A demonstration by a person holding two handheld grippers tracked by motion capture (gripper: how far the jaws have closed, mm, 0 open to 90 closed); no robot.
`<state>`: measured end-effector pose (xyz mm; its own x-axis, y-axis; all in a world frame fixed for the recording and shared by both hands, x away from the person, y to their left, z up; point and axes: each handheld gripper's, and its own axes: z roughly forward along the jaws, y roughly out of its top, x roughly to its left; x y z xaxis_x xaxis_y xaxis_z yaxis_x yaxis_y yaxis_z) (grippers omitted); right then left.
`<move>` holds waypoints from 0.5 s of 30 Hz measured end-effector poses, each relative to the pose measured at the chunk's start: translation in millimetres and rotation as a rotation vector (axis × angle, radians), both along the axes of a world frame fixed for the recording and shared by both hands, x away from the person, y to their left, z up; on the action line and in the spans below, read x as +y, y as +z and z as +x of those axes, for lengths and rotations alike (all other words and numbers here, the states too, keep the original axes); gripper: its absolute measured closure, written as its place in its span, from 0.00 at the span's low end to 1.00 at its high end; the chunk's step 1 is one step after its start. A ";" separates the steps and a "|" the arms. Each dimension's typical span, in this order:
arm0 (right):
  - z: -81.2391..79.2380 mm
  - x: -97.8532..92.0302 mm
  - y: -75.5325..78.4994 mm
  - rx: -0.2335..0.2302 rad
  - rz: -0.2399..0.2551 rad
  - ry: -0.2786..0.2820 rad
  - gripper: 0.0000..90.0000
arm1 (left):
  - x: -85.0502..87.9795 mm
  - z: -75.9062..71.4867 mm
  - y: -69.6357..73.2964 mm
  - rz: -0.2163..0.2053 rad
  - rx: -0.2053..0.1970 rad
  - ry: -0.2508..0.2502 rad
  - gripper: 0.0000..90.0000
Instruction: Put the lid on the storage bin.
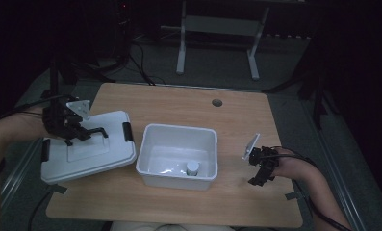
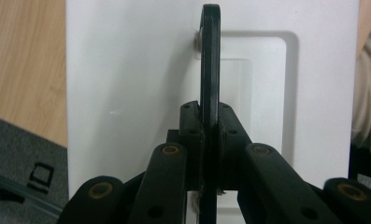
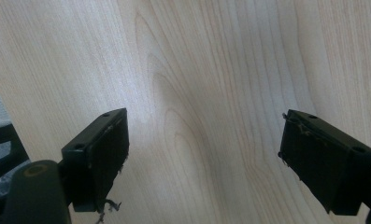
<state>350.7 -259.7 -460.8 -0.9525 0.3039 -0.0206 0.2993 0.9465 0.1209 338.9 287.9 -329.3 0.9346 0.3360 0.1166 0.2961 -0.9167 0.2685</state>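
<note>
A white plastic lid [image 1: 90, 155] with a black handle [image 1: 100, 131] hangs over the table's left end, its left part past the edge. My left gripper [image 1: 88, 133] is shut on that handle. In the left gripper view the handle [image 2: 210, 65] runs upright between the closed jaws of my left gripper [image 2: 209, 122], with the lid [image 2: 127, 70] behind it. A white open bin [image 1: 179, 128] stands mid-table with a small white-capped cylinder [image 1: 192, 167] inside. Right of the bin my right gripper [image 1: 257, 181] is open over bare wood, nothing between the jaws of my right gripper [image 3: 204, 158].
The wooden table [image 1: 236, 120] has a round cable hole [image 1: 217, 102] near its far edge. A black latch [image 1: 127, 131] sits on the lid's side facing the bin. A metal stand [image 1: 217, 29] rises behind the table. The surroundings are dark.
</note>
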 end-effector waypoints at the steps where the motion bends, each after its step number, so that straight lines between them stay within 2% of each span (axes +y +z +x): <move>1: 0.0 0.3 0.6 -0.002 0.000 0.002 0.17 | -2.9 0.5 1.6 -0.007 -0.001 -0.002 0.93; 4: 0.0 0.2 1.8 -0.006 0.003 0.002 0.17 | -16.2 4.6 7.6 -0.013 -0.012 -0.025 0.93; 8: -0.5 -1.4 1.3 -0.004 0.003 -0.001 0.17 | -35.4 10.0 12.8 -0.016 -0.004 -0.070 0.93; 15: -1.9 -5.1 -1.5 -0.001 0.012 -0.006 0.17 | -67.7 18.1 16.3 -0.023 -0.014 -0.122 0.93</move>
